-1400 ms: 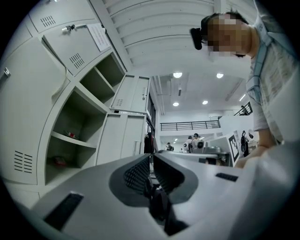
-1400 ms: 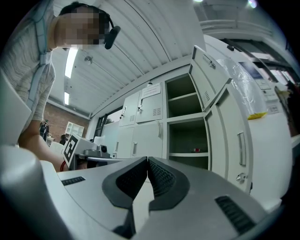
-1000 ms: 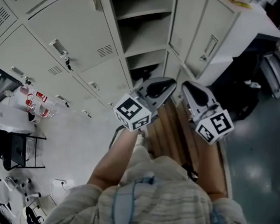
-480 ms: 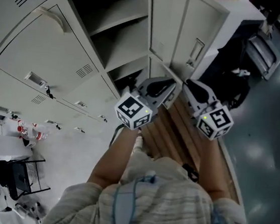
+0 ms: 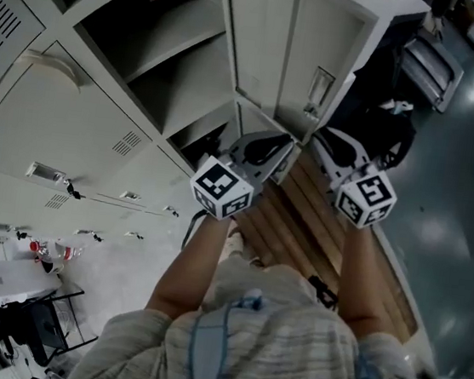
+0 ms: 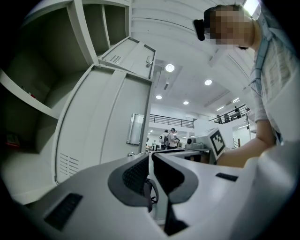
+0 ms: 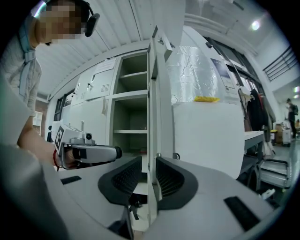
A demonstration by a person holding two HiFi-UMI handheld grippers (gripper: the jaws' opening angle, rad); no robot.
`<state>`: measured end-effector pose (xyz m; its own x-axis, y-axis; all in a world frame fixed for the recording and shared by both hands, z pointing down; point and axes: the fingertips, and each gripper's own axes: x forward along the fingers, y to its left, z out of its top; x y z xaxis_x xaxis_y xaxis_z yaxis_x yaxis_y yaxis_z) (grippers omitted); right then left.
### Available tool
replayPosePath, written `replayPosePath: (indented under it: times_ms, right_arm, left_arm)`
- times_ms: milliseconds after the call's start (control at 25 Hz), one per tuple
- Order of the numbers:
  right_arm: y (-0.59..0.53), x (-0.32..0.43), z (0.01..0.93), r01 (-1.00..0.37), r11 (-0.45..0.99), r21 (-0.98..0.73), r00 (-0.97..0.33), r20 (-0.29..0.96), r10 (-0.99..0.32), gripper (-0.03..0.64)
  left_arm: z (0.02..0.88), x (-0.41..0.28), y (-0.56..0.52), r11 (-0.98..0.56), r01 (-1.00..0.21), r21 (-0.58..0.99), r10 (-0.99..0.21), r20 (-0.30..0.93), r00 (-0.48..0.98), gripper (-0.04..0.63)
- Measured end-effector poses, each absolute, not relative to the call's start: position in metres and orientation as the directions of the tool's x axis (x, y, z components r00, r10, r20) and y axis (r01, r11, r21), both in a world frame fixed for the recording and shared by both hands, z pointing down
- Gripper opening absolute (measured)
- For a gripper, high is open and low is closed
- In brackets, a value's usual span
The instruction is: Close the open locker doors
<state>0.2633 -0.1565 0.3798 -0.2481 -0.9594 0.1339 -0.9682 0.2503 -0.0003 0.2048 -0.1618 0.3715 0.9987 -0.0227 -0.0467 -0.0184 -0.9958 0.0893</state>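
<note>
Bank of lockers (image 5: 73, 130), left and far: several compartments stand open, and the tall open door (image 5: 309, 56) swings out at far right, its thin edge (image 7: 151, 93) in line with the grippers. Right gripper (image 7: 149, 161): jaws narrowly apart, the door's edge lined up in the gap, though whether it lies between them is unclear. Left gripper (image 6: 150, 157): jaws nearly together, holding nothing. Risk, as judged: a jaw may slide off the thin metal edge, or a hard push may make the door bounce open again.

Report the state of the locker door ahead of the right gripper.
Open: the locker door stands swung out, seen edge-on, with the shelves showing beside it.
</note>
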Motion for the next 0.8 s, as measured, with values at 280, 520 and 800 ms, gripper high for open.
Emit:
replayPosePath:
  times_ms: [280, 520, 800]
  right_arm:
    - [-0.17, 0.281, 0.39, -0.977, 0.215, 0.013, -0.209, 0.184, -0.96, 0.067]
    - [-0.181, 0.29, 0.396, -0.975, 0.219, 0.031, -0.207, 0.209, -0.956, 0.067]
    - [-0.184, 0.294, 0.4, -0.974, 0.227, 0.022, -0.216, 0.229, -0.949, 0.067]
  left_arm:
    - [0.376, 0.204, -0.165, -0.994, 0.014, 0.106, 0.01, -0.04, 0.999, 0.025]
    - [0.376, 0.198, -0.169, -0.994, 0.021, 0.11, 0.016, -0.044, 0.999, 0.025]
    - [0.376, 0.189, -0.176, -0.994, 0.006, 0.107, 0.001, -0.049, 0.999, 0.025]
